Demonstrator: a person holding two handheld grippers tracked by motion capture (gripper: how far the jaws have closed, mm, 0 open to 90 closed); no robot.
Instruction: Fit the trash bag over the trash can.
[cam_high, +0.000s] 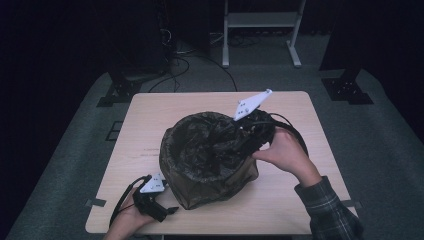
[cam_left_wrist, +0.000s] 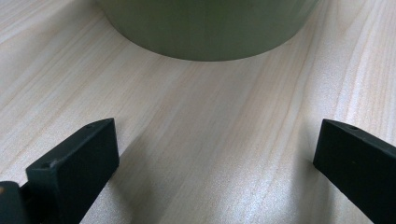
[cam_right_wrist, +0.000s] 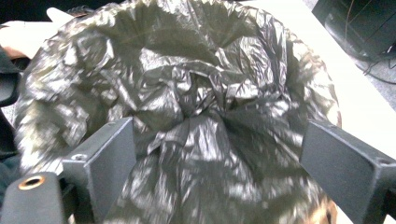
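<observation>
While the bin (cam_high: 210, 175) stands mid-table, the black liner bag (cam_right_wrist: 196, 107) sits crumpled inside it, folded over its rim. The right gripper (cam_right_wrist: 219, 154) hovers over the bin's mouth, jaws wide, holding nothing. The left gripper (cam_left_wrist: 215, 163) rests near the bin's base, jaws wide, empty. Judged: film light, soft, slippery, tear-prone; pinch a gathered fold at the rim.

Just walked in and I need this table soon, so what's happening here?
A person is fitting a black bin bag into a round bin on the wooden table. The right tongs are open and pointed down into the crumpled liner at the bin's far right rim. The left tongs rest open on the tabletop just short of the bin's base, gripping nothing. The bag already drapes over the rim.
</observation>
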